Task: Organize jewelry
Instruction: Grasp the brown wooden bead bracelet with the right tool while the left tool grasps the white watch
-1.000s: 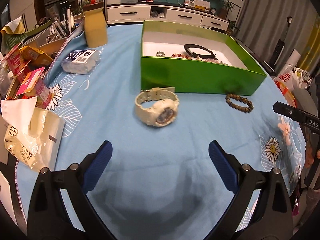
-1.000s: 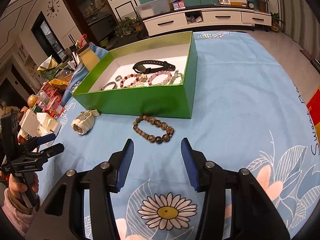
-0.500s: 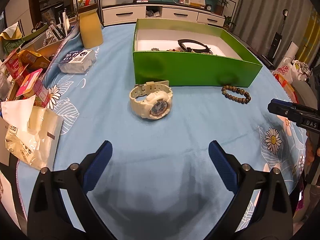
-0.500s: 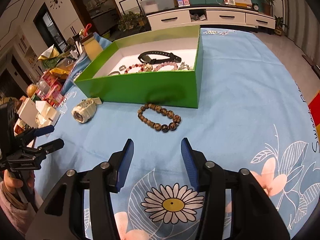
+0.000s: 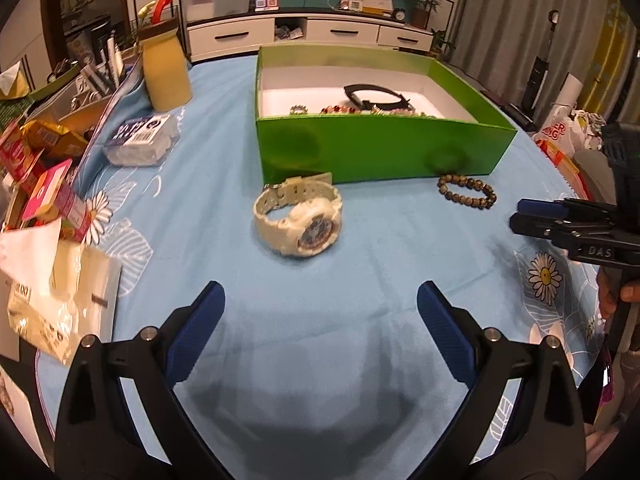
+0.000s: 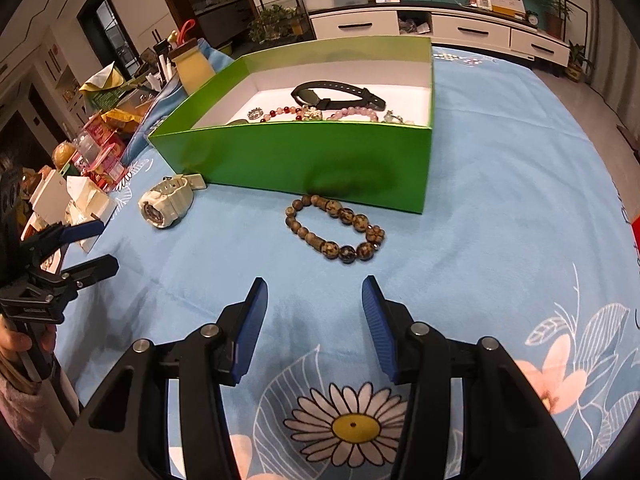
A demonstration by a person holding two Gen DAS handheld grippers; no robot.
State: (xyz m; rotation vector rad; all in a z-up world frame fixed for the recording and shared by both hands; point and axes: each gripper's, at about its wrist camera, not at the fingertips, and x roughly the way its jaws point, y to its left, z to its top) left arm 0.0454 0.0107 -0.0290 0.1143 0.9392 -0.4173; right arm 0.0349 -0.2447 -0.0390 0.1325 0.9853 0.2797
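White watch (image 5: 299,220) sits ahead of my left hand-held gripper (image 5: 320,312), jaws wide, empty. Brown bead bracelet (image 6: 334,229) just ahead of my right hand-held gripper (image 6: 314,308), jaws narrower, empty.

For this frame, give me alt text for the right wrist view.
Open right gripper hovers over a blue floral tablecloth, facing a brown beaded bracelet lying before an open green cardboard box; a white plastic wristwatch lies left.

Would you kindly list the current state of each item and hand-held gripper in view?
Left hand-held gripper: open, empty.
Right hand-held gripper: open, empty.
Green box: lidless, holding jewelry.
White watch: strap buckled, on the cloth outside the box.
Brown bead bracelet: flat on the cloth, outside the box.
Black band: inside the box.
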